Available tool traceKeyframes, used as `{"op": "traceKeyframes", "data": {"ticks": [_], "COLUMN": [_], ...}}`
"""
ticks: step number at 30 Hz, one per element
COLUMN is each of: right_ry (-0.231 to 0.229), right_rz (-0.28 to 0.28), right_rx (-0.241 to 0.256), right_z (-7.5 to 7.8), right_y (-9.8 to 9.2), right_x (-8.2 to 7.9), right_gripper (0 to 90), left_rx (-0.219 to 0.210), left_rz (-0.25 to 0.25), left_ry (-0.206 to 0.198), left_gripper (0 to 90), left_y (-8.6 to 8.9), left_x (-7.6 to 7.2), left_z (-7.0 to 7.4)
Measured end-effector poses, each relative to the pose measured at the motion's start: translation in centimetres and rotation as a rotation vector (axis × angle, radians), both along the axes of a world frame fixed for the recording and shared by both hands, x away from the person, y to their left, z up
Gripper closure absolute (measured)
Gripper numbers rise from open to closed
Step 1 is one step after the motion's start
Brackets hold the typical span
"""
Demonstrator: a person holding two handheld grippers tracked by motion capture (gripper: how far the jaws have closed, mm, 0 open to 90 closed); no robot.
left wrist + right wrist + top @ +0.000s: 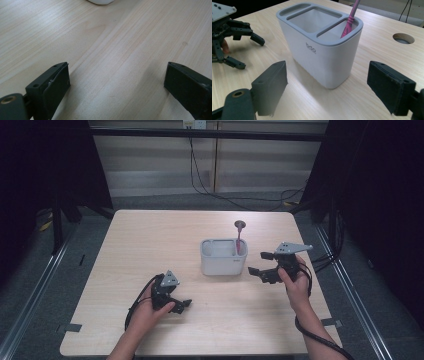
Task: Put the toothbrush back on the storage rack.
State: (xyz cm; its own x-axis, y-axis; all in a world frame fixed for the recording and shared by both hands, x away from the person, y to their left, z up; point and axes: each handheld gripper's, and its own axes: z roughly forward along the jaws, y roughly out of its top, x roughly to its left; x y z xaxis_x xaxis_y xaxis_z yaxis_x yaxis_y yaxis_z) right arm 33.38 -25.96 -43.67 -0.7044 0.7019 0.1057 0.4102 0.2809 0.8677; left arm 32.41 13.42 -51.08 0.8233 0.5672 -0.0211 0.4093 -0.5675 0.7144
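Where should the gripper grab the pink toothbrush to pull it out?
Probably its upper handle, coming from above. The toothbrush stands tilted in the holder's narrow end slot, so only the part above the rim is free to pinch.

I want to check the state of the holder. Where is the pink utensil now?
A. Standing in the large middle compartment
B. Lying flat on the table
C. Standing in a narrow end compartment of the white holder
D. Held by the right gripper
C: the pink utensil leans in the narrow end compartment of the white holder, while the right gripper is open beside it.
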Motion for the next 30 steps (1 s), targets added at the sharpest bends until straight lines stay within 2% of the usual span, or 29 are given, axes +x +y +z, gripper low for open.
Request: {"op": "traceKeyframes", "data": {"ticks": [11,30], "right_ry": [0.022,0.069], "right_rz": [0.028,0.034], "right_rx": [-0.021,-0.056], "right_z": [-0.8,-3.2], "right_y": [0.0,-0.6], "right_x": [-0.7,-1.6], "right_gripper": [15.9,15.9], "left_rx": [0.001,0.001], "left_rz": [-0.001,0.000], "left_ry": [0.000,0.000], "left_gripper": [6.0,6.0], "left_y": [0.0,0.0], "left_x": [0.0,0.0], "left_z": [0.0,0.0]}}
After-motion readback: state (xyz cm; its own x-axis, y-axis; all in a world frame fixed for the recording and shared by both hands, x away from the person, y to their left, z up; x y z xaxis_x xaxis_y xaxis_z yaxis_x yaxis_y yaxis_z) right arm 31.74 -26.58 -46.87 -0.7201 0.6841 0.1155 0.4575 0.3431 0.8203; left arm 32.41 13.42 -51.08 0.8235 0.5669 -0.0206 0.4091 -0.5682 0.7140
